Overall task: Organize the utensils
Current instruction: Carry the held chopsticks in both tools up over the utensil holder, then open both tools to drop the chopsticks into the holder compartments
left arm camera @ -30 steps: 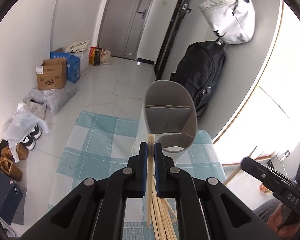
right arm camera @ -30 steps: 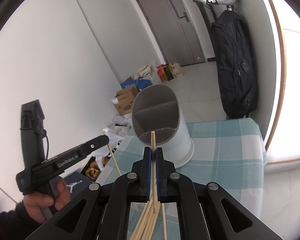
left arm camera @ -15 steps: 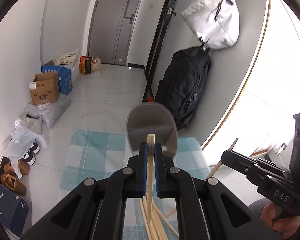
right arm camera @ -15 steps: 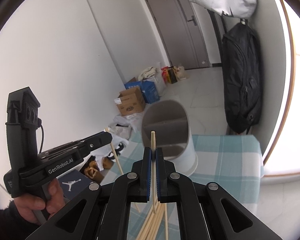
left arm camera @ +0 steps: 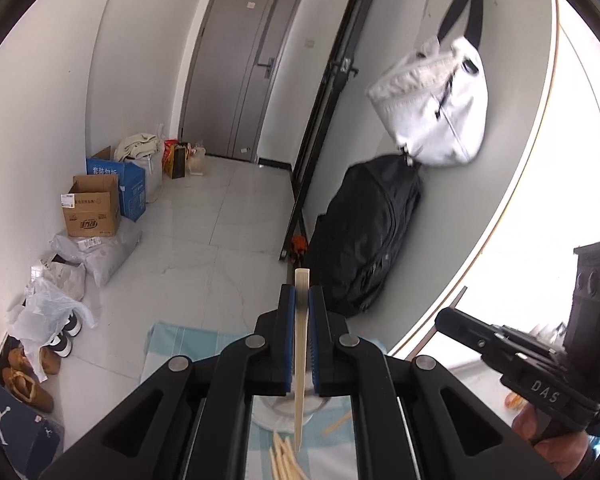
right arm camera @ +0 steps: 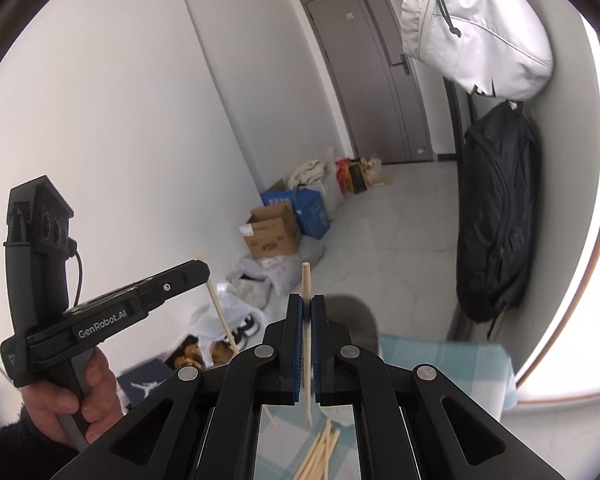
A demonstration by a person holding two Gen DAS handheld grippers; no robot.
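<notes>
Both jaws are clamped tight, each holding one chopstick (left arm camera: 301, 344) (right arm camera: 307, 332).

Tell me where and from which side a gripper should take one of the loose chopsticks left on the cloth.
Grip a loose chopstick near its thick end, coming from above with the jaws across its width. They lie flat and bunched on the checked cloth, so an outer stick looks easiest to separate.

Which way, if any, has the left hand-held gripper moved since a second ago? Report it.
Yes, upward. In its own view the left hand-held gripper, shut on a chopstick, now frames the black backpack; the grey utensil holder it faced earlier has sunk beneath it.
</notes>
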